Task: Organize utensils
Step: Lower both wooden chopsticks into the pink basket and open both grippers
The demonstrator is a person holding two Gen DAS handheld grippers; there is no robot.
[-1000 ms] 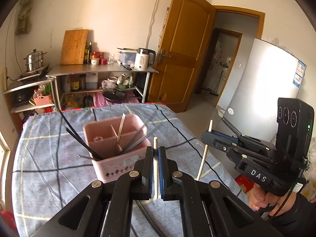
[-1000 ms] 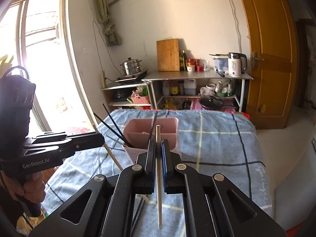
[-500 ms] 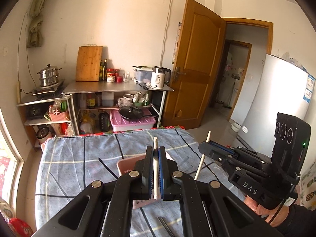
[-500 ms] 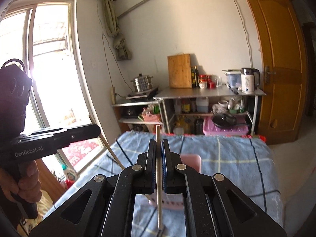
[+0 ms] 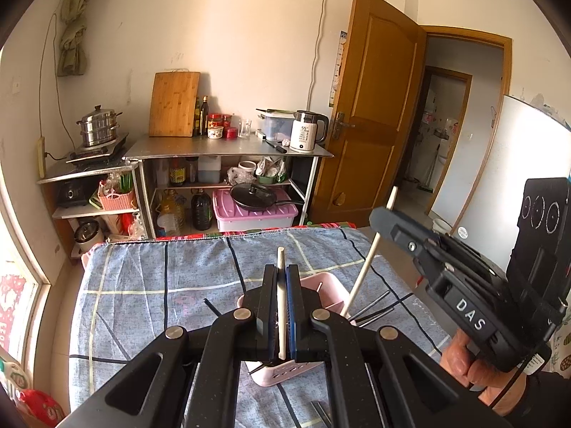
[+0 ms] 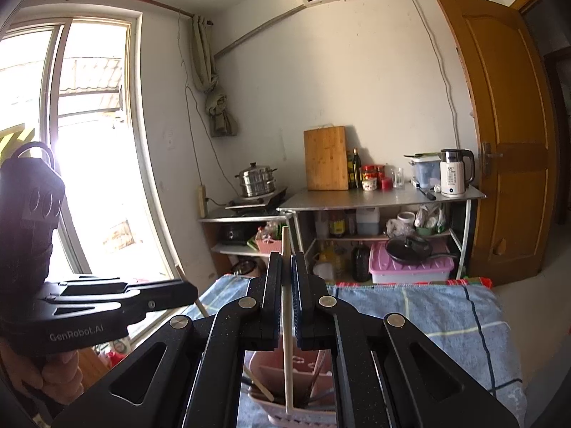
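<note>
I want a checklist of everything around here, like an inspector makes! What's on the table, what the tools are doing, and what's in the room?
Surface: table covered by a blue checked cloth.
Job's things: pink organizer on the cloth, dark utensils inside; one pale chopstick in the left tool, another chopstick in the right tool.
Clutter: dark sticks lying on the cloth beside the organizer.
Grippers: left tool shut on its chopstick; right tool shut on its chopstick; both held above the organizer.
Cables: thin wire running up the wall.
Surroundings: metal shelf with cutting board, kettle, steamer pot; wooden door; window.
</note>
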